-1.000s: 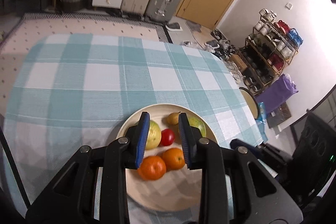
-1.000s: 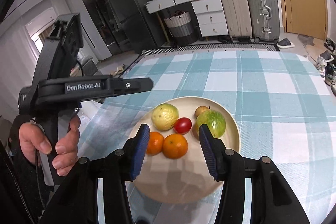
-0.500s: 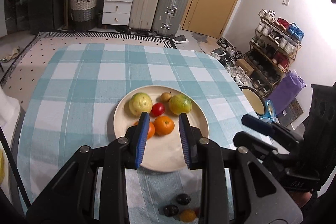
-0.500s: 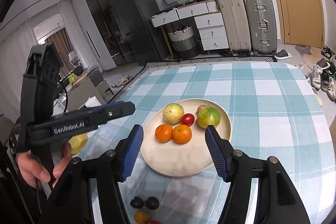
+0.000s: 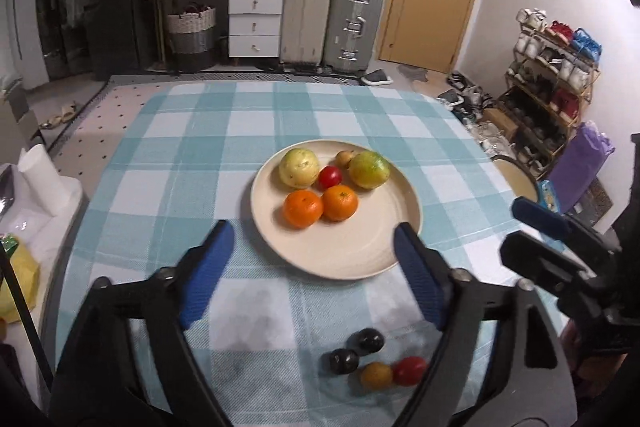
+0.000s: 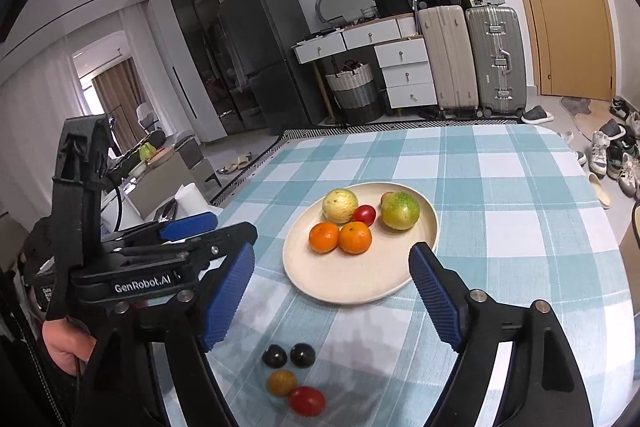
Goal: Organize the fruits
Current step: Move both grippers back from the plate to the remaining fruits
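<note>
Both grippers have drawn back from the plate (image 5: 400, 259). The left gripper (image 5: 316, 271) and right gripper (image 6: 332, 291) are opening, nothing between their jaws. Four small fruits (image 6: 294, 375) on the tablecloth (image 5: 192, 147) remain unplated.

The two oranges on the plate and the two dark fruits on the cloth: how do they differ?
The two oranges lie on the plate; the two dark fruits lie on the checked cloth, nearer the camera. The oranges are bright orange, the dark fruits almost black. The oranges look clearly bigger. Shared: both pairs are round and sit side by side, close together.
</note>
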{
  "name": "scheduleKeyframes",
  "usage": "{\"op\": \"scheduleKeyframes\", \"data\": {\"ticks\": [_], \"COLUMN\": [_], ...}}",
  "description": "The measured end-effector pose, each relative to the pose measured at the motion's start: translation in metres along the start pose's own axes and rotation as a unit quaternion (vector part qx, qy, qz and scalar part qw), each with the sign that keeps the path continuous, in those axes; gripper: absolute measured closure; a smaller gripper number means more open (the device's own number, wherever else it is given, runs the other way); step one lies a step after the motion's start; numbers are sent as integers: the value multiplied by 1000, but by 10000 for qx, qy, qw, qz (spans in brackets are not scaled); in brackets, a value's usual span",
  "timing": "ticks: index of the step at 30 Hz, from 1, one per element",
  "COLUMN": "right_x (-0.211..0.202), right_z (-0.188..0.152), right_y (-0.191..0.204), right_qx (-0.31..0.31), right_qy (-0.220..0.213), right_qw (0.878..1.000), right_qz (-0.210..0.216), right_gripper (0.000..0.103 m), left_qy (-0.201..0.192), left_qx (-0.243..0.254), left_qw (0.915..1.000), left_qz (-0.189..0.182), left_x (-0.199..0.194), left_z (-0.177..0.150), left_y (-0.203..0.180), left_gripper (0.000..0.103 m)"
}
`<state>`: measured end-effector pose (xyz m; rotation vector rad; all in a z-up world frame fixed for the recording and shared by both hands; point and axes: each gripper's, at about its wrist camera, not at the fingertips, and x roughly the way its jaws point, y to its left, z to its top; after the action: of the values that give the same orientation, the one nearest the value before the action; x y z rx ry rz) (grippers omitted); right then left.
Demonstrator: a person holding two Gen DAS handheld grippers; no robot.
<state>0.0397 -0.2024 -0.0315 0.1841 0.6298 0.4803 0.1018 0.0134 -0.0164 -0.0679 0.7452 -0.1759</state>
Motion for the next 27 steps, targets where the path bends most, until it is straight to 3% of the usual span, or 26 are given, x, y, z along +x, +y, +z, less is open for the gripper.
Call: {"op": "scheduleKeyframes", "data": {"ticks": [4,7,10,12,18,27], "right_x": [-6,-9,-13,-15,-18,-8], "right_z": [-10,-19,-28,-34,-54,-84], "right_y": [4,9,13,15,13,14], "right_qx": [2,-54,-118,-142,-105,-207], "right_qy": [35,95,125,133,297,719], "right_qw": [10000,9999,9998,9998,9995,9972], "right_qz": [34,67,38,44,25,-28], "right_gripper": [17,15,13,10,8,8], "left_qy": [-256,-394,-499,-563,-203,20], "left_qx": [237,299,343,388,263,136], "left_qw": [9988,9977,9966,9955,9983,9993], "left_qz": [357,472,552,656,478,362], "left_x": [-12,-19,-23,-24,-18,-14], "left_z": [-8,-14,-22,-33,-67,-97], "left_y": [0,2,3,3,5,11], "left_gripper": [20,14,1,1,1,1]}}
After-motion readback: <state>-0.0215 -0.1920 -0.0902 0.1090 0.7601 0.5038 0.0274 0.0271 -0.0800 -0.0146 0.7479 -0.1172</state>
